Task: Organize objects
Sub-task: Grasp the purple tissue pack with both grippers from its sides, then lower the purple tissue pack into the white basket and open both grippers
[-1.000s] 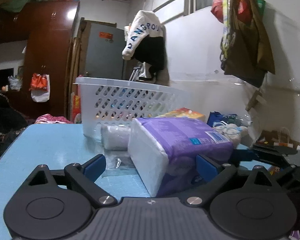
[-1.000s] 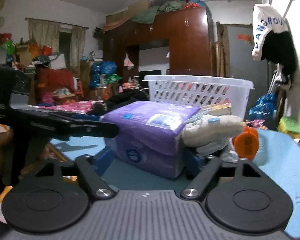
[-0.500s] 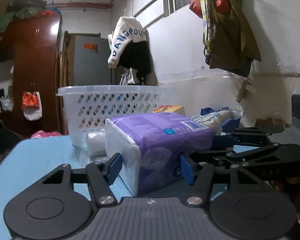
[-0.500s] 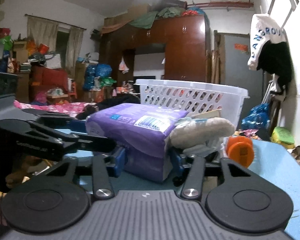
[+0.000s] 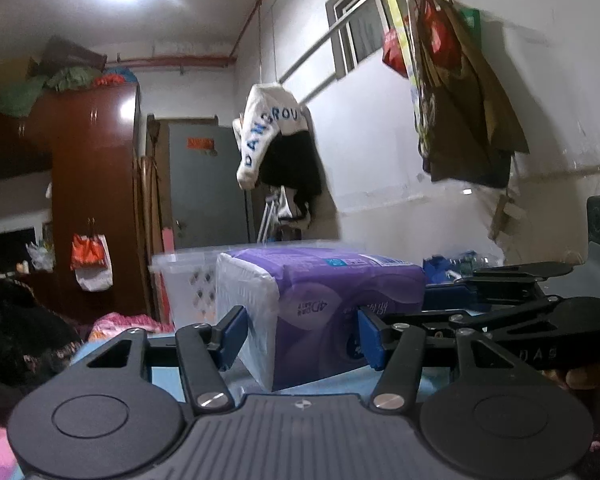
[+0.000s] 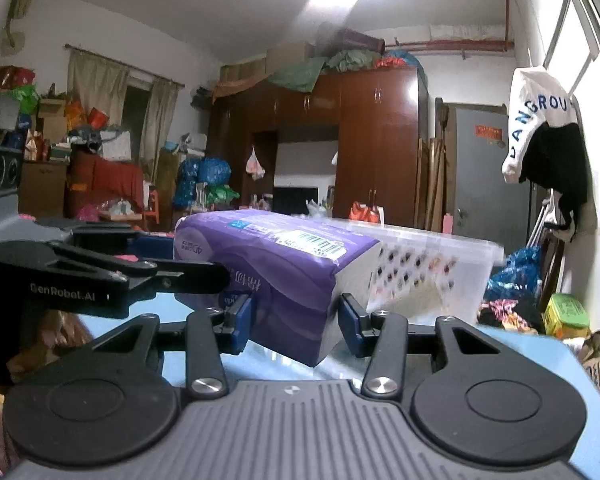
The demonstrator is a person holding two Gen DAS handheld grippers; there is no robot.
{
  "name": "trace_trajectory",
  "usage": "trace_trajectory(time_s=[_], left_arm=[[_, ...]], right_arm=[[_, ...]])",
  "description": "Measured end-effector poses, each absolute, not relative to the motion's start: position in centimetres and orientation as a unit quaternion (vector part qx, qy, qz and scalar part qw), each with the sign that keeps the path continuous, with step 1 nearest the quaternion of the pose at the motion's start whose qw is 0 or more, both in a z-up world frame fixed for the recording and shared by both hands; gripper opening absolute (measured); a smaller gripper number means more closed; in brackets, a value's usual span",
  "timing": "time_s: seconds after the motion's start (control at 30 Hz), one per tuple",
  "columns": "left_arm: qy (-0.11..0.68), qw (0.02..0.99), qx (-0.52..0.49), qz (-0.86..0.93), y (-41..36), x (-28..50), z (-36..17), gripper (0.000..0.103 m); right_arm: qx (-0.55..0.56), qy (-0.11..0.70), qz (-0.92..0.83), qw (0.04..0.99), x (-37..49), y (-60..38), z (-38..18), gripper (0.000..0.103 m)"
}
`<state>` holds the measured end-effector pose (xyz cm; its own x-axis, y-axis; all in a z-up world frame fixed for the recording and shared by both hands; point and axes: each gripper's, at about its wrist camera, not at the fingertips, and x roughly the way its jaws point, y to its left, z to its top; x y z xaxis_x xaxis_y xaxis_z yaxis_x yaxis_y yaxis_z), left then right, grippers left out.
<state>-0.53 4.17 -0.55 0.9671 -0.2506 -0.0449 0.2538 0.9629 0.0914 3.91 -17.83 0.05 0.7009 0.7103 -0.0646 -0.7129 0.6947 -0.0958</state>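
Note:
A purple tissue pack (image 5: 320, 296) hangs just above the blue table (image 5: 168, 380), gripped from two sides. My left gripper (image 5: 302, 334) has its blue pads pressed on the pack's white end and purple face, and its jaws are still closing. In the right wrist view the same pack (image 6: 276, 256) sits between the pads of my right gripper (image 6: 295, 320), which is shut on its near corner. Behind the pack stands a white perforated basket (image 6: 432, 264), blurred; it also shows in the left view as the basket (image 5: 188, 280).
The right tool's black frame (image 5: 520, 308) crosses the left view's right side. A dark wardrobe (image 6: 380, 148) and grey door (image 5: 204, 184) stand behind. Clothes (image 5: 276, 148) and bags (image 5: 460, 100) hang on the wall. Bags and a green box (image 6: 568, 316) lie past the table's right edge.
Both grippers closed onto the purple pack and rose with it off the table. The basket and the small items beside it sank in both views.

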Motion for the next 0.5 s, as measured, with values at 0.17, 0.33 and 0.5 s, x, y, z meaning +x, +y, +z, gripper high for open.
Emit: trace_trajectory(time_s=[0.17, 0.33, 0.5], left_arm=[[-0.013, 0.991, 0.056, -0.123, 4.0, 1.5, 4.2, 0.061], [-0.006, 0.99, 0.056, -0.127, 3.7, 7.0, 9.5, 0.061], [0.044, 0.989, 0.032, -0.135, 4.0, 14.3, 11.6, 0.061]], right_arm=[[-0.069, -0.009, 0.383, 0.921, 5.8, -17.4, 4.7, 0.049], [-0.096, -0.01, 0.362, 0.927, 10.2, -16.3, 9.6, 0.049], [-0.109, 0.04, 0.349, 0.93, 16.3, -15.0, 11.1, 0.049]])
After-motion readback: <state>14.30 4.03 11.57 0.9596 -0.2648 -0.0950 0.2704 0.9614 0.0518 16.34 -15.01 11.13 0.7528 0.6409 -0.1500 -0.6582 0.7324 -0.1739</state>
